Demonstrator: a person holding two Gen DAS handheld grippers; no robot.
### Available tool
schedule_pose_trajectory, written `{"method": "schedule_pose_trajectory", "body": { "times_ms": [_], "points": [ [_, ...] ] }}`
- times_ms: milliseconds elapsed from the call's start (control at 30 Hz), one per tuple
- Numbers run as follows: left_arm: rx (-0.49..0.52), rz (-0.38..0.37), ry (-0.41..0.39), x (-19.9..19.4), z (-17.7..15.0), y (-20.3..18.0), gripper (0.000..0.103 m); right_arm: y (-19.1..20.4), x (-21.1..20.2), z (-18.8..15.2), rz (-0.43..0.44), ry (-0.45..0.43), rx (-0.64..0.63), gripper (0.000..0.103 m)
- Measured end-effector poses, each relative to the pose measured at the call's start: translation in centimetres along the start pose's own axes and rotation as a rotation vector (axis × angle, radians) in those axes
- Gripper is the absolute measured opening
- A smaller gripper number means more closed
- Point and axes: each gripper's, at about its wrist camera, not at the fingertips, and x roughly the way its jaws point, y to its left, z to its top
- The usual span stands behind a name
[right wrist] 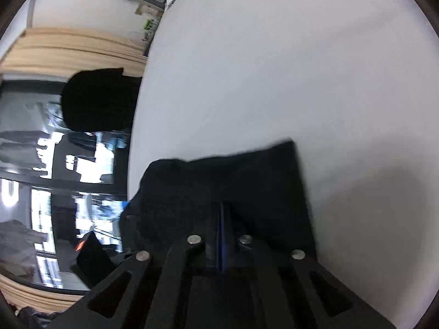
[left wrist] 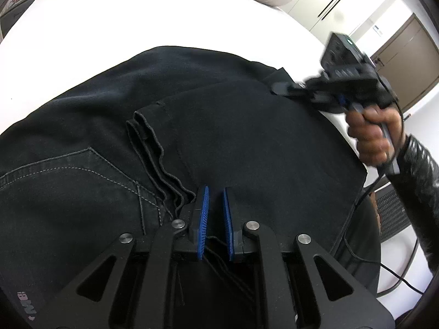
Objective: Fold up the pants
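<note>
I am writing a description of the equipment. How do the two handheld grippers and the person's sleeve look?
The left gripper and the right gripper have matte black linkage arms with silver pivot pins and blue ribbed finger pads. A black cable hangs from the right one. The sleeve is glossy black.

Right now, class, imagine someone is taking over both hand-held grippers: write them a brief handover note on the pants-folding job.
Left gripper: jaws nearly shut, fabric strands between the blue pads, at the hem edges of the black denim pants.
Right gripper: jaws shut; blue pads together over a dark fabric corner; a grip cannot be confirmed through blur.
Pants lie on the white bed surface, one section already folded over the pocket area.
Left: finish and flatten the fold.
</note>
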Motion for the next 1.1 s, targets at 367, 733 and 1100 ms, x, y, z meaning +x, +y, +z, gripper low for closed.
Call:
{"method": "schedule_pose_trajectory", "body": {
  "times_ms": [367, 733, 1100],
  "points": [
    [0.018, 0.017, -0.02, 1.4, -1.3, -1.3, 0.011, -1.2, -4.8, -10.7, 0.03, 0.003, -0.014, 0.0],
    [0.029, 0.075, -0.054, -1.3, -2.6, -2.7, 0.011, -2.2, -4.2, -11.9, -0.006, -0.112, 0.015, 0.0],
    [-0.128, 0.306, -0.123, -12.0, -8.6, 0.3, 0.011, -1.7, -4.4, -12.2, -0.064, -0.192, 0.002, 0.0]
  ]
}}
